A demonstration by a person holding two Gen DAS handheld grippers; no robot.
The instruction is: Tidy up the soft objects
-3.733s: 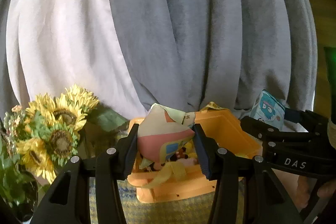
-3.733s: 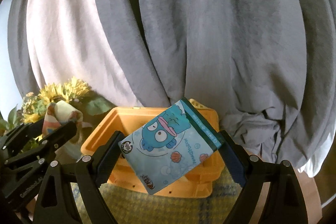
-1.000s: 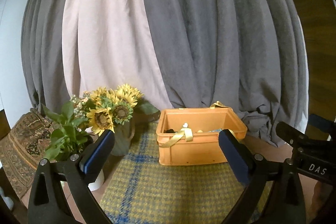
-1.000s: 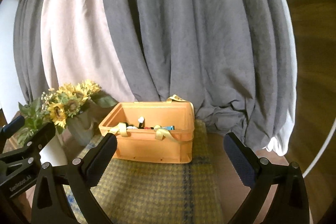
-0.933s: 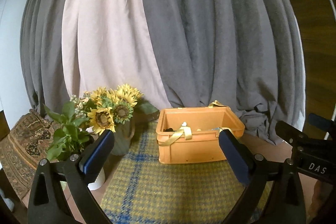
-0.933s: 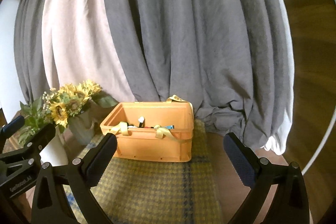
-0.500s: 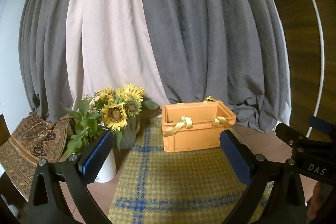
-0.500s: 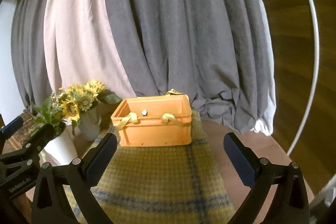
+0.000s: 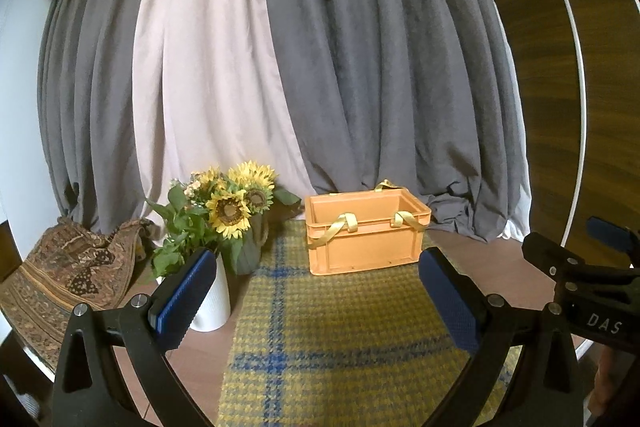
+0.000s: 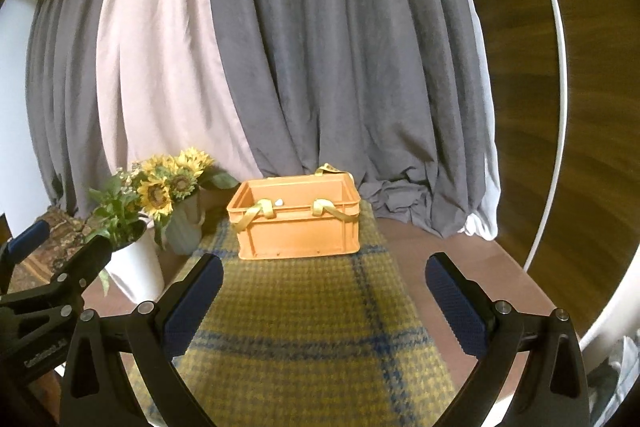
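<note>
An orange plastic crate (image 9: 366,231) (image 10: 298,217) with yellow ribbon handles stands at the far end of a yellow and blue plaid cloth (image 9: 340,331) (image 10: 304,319). Its contents are hidden from here, apart from a small white tip (image 10: 278,202) above the rim. My left gripper (image 9: 316,295) is open and empty, well back from the crate. My right gripper (image 10: 322,301) is also open and empty, equally far back. In the left wrist view the right gripper's body (image 9: 584,283) shows at the right edge; in the right wrist view the left gripper's body (image 10: 44,283) shows at the left edge.
A sunflower bouquet in a grey vase (image 9: 236,211) (image 10: 172,187) and a leafy plant in a white pot (image 9: 208,303) (image 10: 136,267) stand left of the crate. A patterned brown cloth (image 9: 68,267) lies far left. Grey and pale curtains (image 9: 320,67) hang behind. Brown tabletop (image 10: 460,259) flanks the plaid cloth.
Both grippers let go of the soft items they held over the crate, opened wide and drew back, so the crate looks smaller and farther away.
</note>
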